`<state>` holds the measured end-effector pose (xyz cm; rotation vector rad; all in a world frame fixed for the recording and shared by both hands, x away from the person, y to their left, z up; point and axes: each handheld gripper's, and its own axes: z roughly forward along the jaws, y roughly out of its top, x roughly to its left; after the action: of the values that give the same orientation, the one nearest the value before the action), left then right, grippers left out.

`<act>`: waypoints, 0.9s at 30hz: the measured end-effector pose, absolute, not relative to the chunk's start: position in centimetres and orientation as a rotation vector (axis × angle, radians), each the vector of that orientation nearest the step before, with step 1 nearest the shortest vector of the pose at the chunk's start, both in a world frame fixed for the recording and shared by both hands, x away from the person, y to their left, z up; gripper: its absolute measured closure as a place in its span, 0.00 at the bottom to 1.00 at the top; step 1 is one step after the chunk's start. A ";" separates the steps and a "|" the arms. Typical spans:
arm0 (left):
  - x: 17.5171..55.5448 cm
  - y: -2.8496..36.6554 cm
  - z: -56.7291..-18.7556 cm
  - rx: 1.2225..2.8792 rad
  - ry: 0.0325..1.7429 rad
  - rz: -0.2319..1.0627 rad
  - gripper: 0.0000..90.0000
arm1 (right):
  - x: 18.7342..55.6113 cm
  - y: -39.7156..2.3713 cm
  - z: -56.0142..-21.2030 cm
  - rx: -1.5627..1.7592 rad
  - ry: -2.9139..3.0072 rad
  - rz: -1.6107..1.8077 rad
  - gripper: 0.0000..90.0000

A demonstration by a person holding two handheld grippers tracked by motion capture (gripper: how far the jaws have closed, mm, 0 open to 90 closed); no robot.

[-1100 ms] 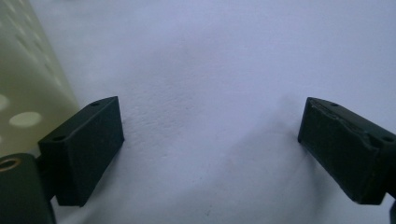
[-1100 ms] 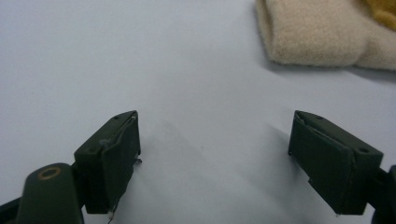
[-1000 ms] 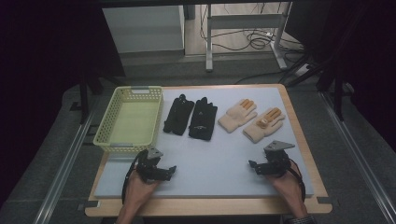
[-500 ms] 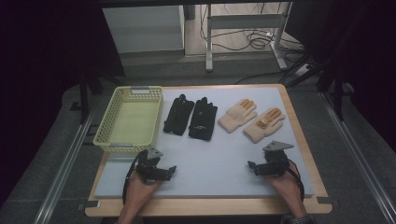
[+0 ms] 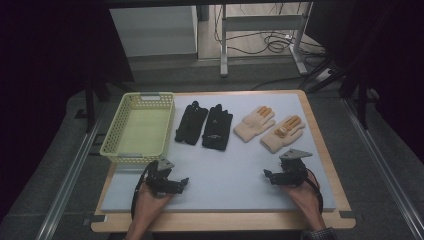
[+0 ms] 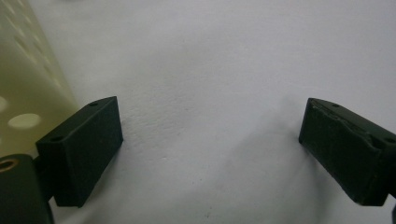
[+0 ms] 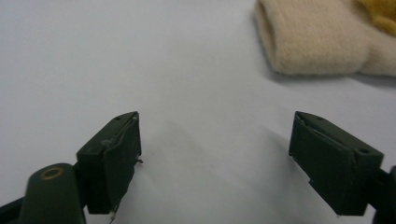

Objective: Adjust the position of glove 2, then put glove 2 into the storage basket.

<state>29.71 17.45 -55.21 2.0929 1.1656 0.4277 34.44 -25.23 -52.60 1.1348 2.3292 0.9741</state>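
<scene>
Two black gloves (image 5: 204,125) lie side by side in the middle of the grey mat, and two cream gloves with orange fingertips (image 5: 269,127) lie to their right. A yellow-green basket (image 5: 137,128) stands empty at the left. My left gripper (image 5: 181,183) rests low on the mat near the front left, just below the basket, open with nothing between its jaws (image 6: 210,149). My right gripper (image 5: 268,176) rests near the front right, open and empty (image 7: 215,154), with a cream glove's cuff (image 7: 317,39) a little beyond it.
The grey mat (image 5: 225,170) lies on a wooden table (image 5: 320,130) with a raised rim. The basket's wall (image 6: 28,84) stands close beside my left jaw. Dark floor, metal rails and a table frame with cables surround the table.
</scene>
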 end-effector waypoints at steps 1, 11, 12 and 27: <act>29.7 17.4 -55.2 2.093 1.166 0.428 0.07 | 34.4 -25.2 -52.6 1.135 2.329 0.974 0.20; 29.7 17.5 -55.2 2.092 1.166 0.427 0.07 | 35.3 -22.4 -51.6 1.030 2.341 0.999 0.21; 29.7 17.5 -55.2 2.092 1.166 0.427 0.07 | 35.5 -21.8 -51.4 0.989 2.355 0.988 0.22; 29.7 17.5 -55.2 2.092 1.167 0.426 0.07 | 39.3 -16.4 -51.3 0.945 2.438 1.053 0.24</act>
<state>29.70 17.45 -55.20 2.0918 1.1669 0.4264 39.28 -16.38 -51.31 0.9452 2.4382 1.0531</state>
